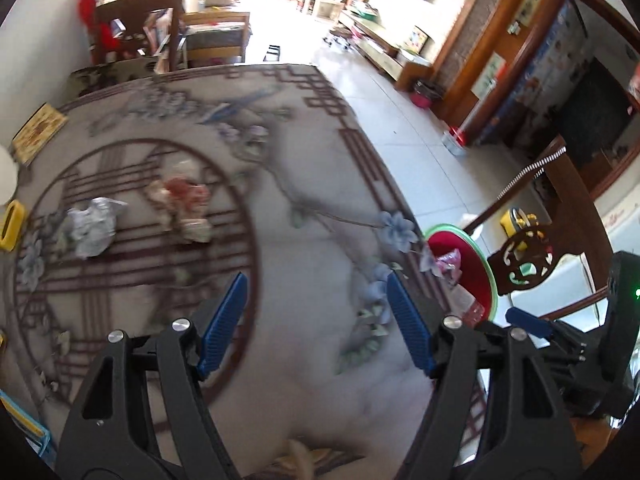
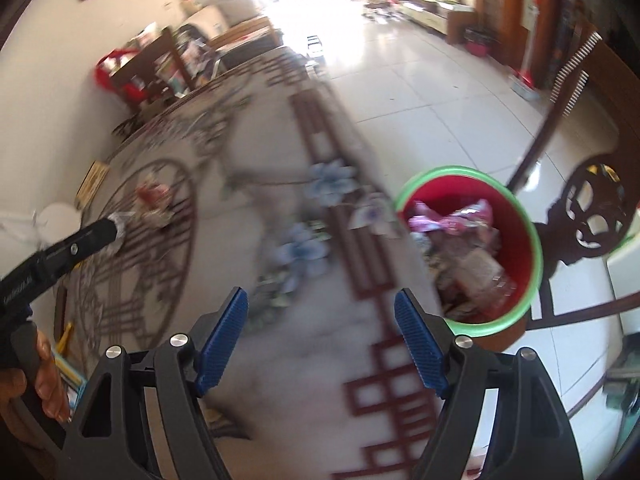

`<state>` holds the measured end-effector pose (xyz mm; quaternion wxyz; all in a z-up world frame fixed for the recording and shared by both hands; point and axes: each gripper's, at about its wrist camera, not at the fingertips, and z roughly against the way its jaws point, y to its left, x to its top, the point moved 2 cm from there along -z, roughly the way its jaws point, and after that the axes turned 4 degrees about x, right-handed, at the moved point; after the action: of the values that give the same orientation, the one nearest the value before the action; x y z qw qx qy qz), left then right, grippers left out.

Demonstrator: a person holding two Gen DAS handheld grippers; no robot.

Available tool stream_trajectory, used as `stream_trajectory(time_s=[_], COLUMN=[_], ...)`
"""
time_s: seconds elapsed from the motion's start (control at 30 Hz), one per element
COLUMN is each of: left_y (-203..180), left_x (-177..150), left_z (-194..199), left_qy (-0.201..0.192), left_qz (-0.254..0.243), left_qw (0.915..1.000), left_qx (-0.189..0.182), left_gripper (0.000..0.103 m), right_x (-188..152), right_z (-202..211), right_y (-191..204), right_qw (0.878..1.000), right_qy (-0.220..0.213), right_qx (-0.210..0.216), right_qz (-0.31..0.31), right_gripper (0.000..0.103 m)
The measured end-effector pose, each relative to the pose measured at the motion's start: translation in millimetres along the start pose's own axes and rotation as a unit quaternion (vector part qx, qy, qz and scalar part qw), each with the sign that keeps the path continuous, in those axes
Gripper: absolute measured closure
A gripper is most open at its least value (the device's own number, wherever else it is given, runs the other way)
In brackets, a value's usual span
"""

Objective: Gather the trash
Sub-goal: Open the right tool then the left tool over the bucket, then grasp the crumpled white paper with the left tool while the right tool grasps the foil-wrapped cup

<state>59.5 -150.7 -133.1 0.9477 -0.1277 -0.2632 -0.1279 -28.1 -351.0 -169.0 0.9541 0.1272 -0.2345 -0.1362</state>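
Observation:
A crumpled white paper wad (image 1: 94, 226) and a crumpled red-and-cream wrapper (image 1: 184, 206) lie on the patterned tablecloth (image 1: 312, 248), left of centre. My left gripper (image 1: 316, 320) is open and empty above the cloth, nearer than both wads. A red bin with a green rim (image 2: 532, 236) stands beside the table's right edge and holds pink wrappers and a plastic bottle; it also shows in the left wrist view (image 1: 486, 272). My right gripper (image 2: 320, 336) is open and empty over the table's right edge, left of the bin. The wrapper (image 2: 154, 196) shows far left there.
A dark carved wooden chair (image 2: 588, 216) stands right of the bin. A yellow object (image 1: 12, 224) and a patterned flat box (image 1: 38, 132) sit at the table's left edge. More chairs and clutter (image 1: 132, 32) stand beyond the far end. Tiled floor (image 1: 400, 112) lies to the right.

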Motion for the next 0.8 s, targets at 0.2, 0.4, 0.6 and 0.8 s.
stream_trajectory(time_s=[0.2,0.4,0.6,0.8], left_y=[42.1,98.5,160.4,210.7], left_x=[-5.3,-14.4,-28.7,-33.8], left_z=[16.1,21.8,22.4,20.1], left_qy=[-0.011,-0.011,0.004,0.014], left_qz=[0.019,0.059,0.101,0.133], left_qw=[0.9997,0.9975,0.9918,0.9854], left_qx=[0.007,0.037,0.078,0.106], left_gripper=[0.034,0.034,0.034,0.033], right_x=[-3.1,-5.9,4.9,51.8], right_z=[-11.5,-31.8,-72.8,-130.7], right_y=[47.2,82.7,128.4,182.7], right_qw=[0.999,0.998,0.994,0.991], right_qy=[0.01,0.029,0.052,0.047], right_qx=[0.004,0.011,0.025,0.04], right_qz=[0.034,0.057,0.095,0.12], right_gripper=[0.027,0.027,0.027,0.027])
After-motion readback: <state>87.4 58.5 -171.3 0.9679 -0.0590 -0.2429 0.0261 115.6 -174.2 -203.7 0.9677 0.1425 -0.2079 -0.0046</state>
